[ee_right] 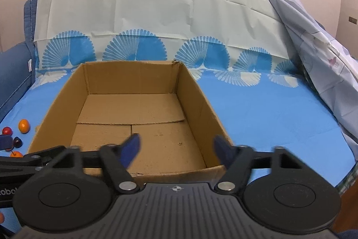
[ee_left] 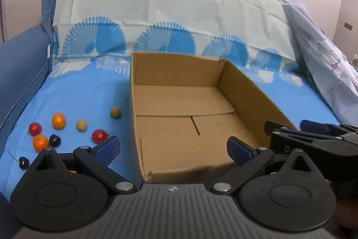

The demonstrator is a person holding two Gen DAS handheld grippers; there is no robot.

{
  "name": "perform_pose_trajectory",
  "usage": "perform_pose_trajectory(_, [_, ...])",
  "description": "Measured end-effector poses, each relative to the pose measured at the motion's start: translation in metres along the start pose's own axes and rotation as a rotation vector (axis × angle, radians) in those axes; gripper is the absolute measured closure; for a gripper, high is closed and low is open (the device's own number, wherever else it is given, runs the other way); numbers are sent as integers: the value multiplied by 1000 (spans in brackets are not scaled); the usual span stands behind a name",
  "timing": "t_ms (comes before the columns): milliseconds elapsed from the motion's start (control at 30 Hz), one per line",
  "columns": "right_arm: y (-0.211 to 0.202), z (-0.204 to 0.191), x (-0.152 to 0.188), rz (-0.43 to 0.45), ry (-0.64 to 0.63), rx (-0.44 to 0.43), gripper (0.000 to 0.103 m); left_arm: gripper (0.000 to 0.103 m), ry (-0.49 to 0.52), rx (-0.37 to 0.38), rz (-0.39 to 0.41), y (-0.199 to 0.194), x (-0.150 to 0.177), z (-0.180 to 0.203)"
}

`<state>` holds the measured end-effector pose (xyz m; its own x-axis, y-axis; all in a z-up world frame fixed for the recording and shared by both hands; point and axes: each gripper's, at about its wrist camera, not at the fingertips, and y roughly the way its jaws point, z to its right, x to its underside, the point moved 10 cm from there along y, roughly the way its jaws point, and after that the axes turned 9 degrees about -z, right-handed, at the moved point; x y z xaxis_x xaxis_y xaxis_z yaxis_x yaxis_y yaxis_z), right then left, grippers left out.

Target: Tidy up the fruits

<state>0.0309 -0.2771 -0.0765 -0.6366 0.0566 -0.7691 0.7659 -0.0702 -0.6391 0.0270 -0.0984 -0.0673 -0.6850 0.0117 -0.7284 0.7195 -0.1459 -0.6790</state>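
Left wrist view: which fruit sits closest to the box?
The olive-green fruit, farthest back in the cluster and just left of the box wall. The other green one lies further left.

Left claw [ee_left: 172,150] open – fruits [ee_left: 58,120] left of cardboard box [ee_left: 179,109].

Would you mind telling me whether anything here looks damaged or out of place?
The cardboard box has a frayed, torn near-left corner and a nicked far-right rim corner. It is empty, while the small fruits lie scattered loose on the blue cloth to its left. Nothing looks spilled.
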Motion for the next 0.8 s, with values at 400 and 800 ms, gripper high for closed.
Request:
perform_pose_trajectory(400, [-3,-6,-6,41,-35,30,49,62,21,47,50,-4,-2,3])
perform_pose_trajectory(800, [2,-15,-1,3,-73,26,51,70,-6,74,12,1,1,-3])
